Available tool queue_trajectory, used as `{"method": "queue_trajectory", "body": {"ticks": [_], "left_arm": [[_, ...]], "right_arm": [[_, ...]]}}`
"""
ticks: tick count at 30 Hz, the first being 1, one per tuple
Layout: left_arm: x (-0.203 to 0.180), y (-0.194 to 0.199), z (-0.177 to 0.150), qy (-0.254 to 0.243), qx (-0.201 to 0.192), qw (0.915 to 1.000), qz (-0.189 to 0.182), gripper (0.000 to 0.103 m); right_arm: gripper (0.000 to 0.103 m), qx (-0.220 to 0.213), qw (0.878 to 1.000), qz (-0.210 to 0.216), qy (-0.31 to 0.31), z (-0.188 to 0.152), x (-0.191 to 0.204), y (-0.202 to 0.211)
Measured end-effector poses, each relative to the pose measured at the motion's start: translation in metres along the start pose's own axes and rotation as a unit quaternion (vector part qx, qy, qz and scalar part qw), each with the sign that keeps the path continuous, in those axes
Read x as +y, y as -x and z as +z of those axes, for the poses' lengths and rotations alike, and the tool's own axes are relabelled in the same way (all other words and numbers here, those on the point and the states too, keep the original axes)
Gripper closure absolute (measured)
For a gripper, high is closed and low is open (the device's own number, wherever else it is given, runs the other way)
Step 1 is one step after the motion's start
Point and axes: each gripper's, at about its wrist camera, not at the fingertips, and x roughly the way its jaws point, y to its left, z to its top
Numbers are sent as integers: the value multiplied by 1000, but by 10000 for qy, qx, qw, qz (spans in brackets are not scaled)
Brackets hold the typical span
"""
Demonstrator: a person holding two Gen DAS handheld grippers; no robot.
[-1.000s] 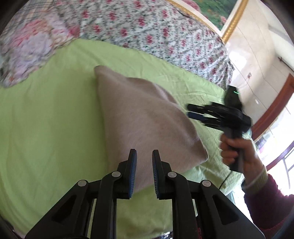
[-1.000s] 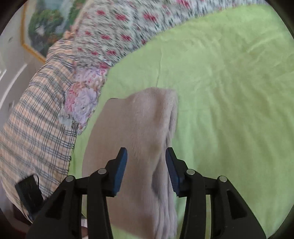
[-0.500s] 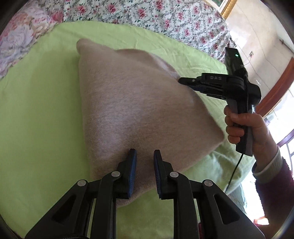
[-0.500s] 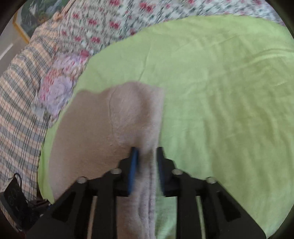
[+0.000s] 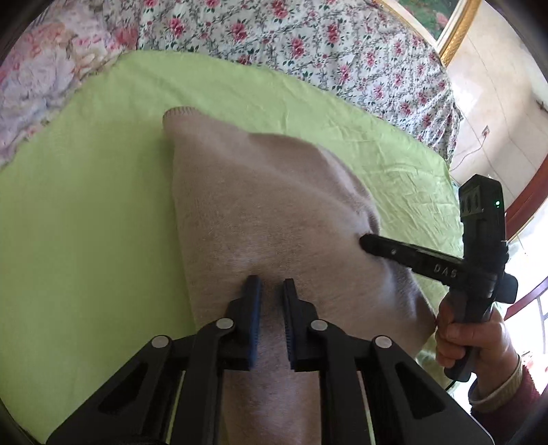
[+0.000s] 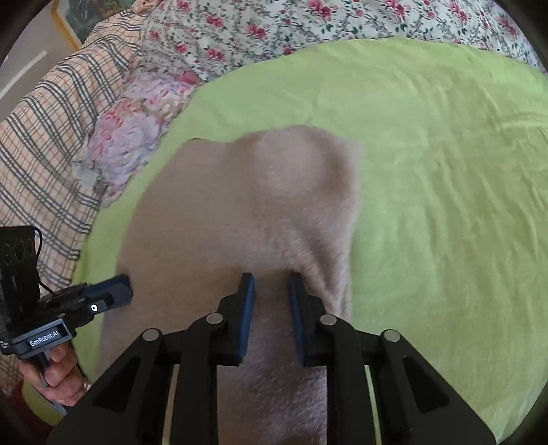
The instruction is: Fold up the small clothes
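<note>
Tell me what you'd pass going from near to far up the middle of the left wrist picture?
Left tongs → beige knitted garment → green sheet → floral bedspread.

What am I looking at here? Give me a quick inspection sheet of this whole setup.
Surface: green sheet spread over a bed, lightly creased.
Job's things: beige garment lying partly folded on the sheet.
Clutter: nothing seen.
Grippers: left gripper and right gripper both closing on pinches of the garment.
Cables: thin black lead below the right hand.
Surroundings: floral bedspread, plaid cloth, gold picture frame.
</note>
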Motion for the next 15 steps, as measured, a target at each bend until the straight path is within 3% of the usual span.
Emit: {"method": "queue_trajectory", "body": {"ticks": [4, 10, 15], "left_arm": [[0, 14, -5, 48, -76, 9999, -53, 92], [-16, 52, -46, -245, -89, 9994, -210, 88], [-25, 52, -91, -507, 282, 9983, 10, 87]], "right_arm": [[80, -41, 9999, -35, 119, -2, 11, 16], [79, -31, 9994, 218, 280, -34, 22, 56], [79, 311, 9988, -127, 345, -76, 5, 58]]}}
